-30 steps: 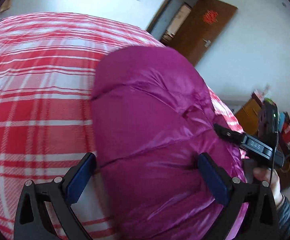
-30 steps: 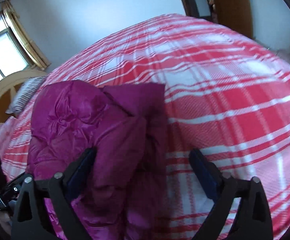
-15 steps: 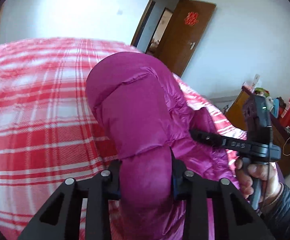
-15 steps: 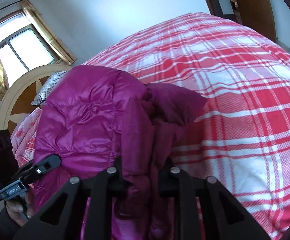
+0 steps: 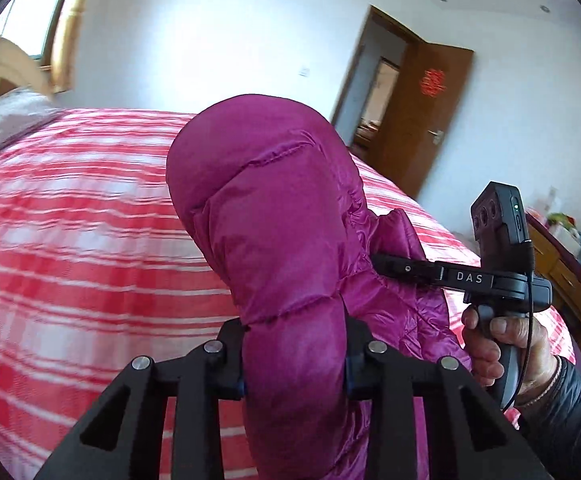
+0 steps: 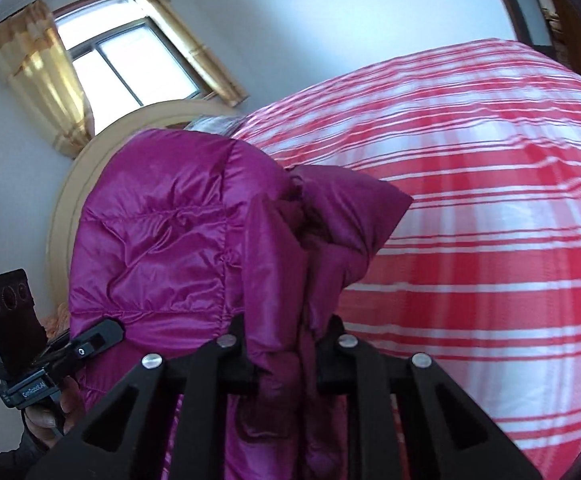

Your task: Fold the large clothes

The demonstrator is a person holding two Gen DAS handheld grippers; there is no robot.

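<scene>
A puffy magenta down jacket [image 5: 274, 220] is lifted off the red and white checked bed [image 5: 70, 240]. My left gripper [image 5: 294, 356] is shut on a thick quilted roll of it. To the right, my right gripper [image 5: 386, 266], held in a hand [image 5: 490, 344], bites into the same jacket. In the right wrist view my right gripper [image 6: 286, 360] is shut on a bunched fold of the jacket [image 6: 162, 232], which hangs in front over the bed [image 6: 490, 240]. My left gripper [image 6: 98, 338] shows at the lower left, its tip against the fabric.
A brown door [image 5: 422, 120] stands open at the far side of the bed. A wooden cabinet [image 5: 570, 280] with clutter on top is at the right. A curved headboard [image 6: 66, 208], a pillow [image 5: 6, 116] and a curtained window [image 6: 130, 64] lie at the bed's head.
Both grippers stood open around the jacket on the bed; they have shut on it and lifted it up, and both views have tilted up toward the walls.
</scene>
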